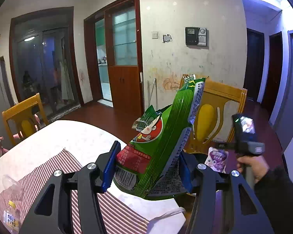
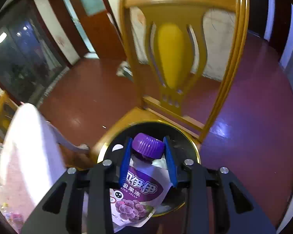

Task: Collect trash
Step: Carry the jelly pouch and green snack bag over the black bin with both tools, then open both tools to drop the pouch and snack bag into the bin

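Observation:
A green snack bag [image 1: 166, 136] stands upright between the blue pads of my left gripper [image 1: 149, 150], which is shut on it over the corner of the white table [image 1: 78, 136]. My right gripper [image 2: 148, 139] is shut on a purple grape-jelly pouch [image 2: 140, 191], its pads pressing just below the ribbed purple cap [image 2: 148, 146]. It points steeply down over a round black bin with a gold rim [image 2: 196, 152]. From the left wrist, the pouch [image 1: 216, 159] shows to the right of the bag, beside the hand [image 1: 252, 165] that holds the right gripper.
A yellow wooden chair [image 2: 171, 54] stands right behind the bin, and a second chair [image 1: 23, 117] at the table's far side. A red-striped cloth [image 1: 54, 171] lies on the table with a clear plastic bottle [image 1: 9, 204] on it. Red-brown floor surrounds the chair.

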`<state>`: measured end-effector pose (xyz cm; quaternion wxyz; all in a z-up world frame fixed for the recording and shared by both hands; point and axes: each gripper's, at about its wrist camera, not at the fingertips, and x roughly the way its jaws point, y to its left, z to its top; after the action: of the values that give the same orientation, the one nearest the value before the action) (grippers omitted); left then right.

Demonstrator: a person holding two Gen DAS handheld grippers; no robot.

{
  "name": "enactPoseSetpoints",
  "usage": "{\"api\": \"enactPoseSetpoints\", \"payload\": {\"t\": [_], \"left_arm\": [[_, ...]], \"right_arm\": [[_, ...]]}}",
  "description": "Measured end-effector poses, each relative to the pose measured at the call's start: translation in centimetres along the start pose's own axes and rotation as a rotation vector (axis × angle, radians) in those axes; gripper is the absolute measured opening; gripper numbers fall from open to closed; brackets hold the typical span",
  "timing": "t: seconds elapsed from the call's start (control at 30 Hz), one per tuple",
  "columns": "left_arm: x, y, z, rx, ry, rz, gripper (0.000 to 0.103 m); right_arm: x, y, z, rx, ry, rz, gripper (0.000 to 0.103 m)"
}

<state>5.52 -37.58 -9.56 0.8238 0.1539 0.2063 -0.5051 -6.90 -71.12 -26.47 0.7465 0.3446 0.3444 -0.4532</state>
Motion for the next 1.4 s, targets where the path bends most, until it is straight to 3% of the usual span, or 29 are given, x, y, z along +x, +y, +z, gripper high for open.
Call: {"api": "enactPoseSetpoints", "payload": {"t": [0.03,0.07,0.1,0.13,0.17,0.27,0.47,0.73,0.97,1.03,1.07,1.1,1.13,1.4], "left_arm": [[0.2,-0.1,-0.1,0.001,0.004,-0.003,0.054],[0.5,-0.3,-0.1,0.003,0.008,-0.007,0.054],[0.5,-0.2,-0.2,0.003,0.011,-0.012,0.054],[0.6,-0.2,-0.3,0.003,0.013,-0.017,0.054],[0.9,-0.4,-0.3,0.004,0.016,-0.023,0.054],[1.6,-0.9,-0.5,0.013,0.029,-0.038,0.054],[5.6,-3.0,-0.9,0.022,0.085,-0.122,0.054],[17.2,-10.3,-4.0,0.1,0.263,-0.282,0.054],[25.4,-16.8,-7.0,0.15,0.402,-0.32,0.054],[26.9,-18.3,-8.0,0.172,0.438,-0.316,0.062],[27.4,-18.9,-8.3,0.178,0.45,-0.317,0.071],[27.8,-19.5,-8.7,0.184,0.464,-0.313,0.093],[27.8,-19.8,-8.9,0.189,0.47,-0.314,0.097],[26.7,-19.5,-7.4,0.196,0.42,-0.307,0.097]], "right_arm": [[1.7,-0.2,-0.2,-0.007,0.029,-0.026,0.034],[3.0,-0.3,-0.4,-0.012,0.054,-0.04,0.042],[4.8,-0.5,-0.7,-0.012,0.092,-0.059,0.054],[5.9,-0.7,-0.9,-0.009,0.123,-0.081,0.079],[6.9,-0.9,-1.2,-0.007,0.155,-0.104,0.082],[7.5,-1.4,-1.9,0.016,0.175,-0.123,0.082],[3.7,-4.4,-2.1,0.138,0.089,-0.084,0.082],[-2.7,-8.8,-0.5,0.286,-0.057,-0.074,0.082],[-5.7,-10.7,-0.5,0.334,-0.13,-0.056,0.082],[-6.3,-11.2,-0.8,0.355,-0.148,-0.046,0.082],[-6.4,-11.3,-0.8,0.356,-0.148,-0.044,0.082],[-6.6,-11.4,-0.8,0.355,-0.147,-0.044,0.082],[-6.8,-11.4,-0.9,0.354,-0.147,-0.041,0.082],[-7.7,-10.8,-1.0,0.358,-0.164,-0.017,0.082]]}}
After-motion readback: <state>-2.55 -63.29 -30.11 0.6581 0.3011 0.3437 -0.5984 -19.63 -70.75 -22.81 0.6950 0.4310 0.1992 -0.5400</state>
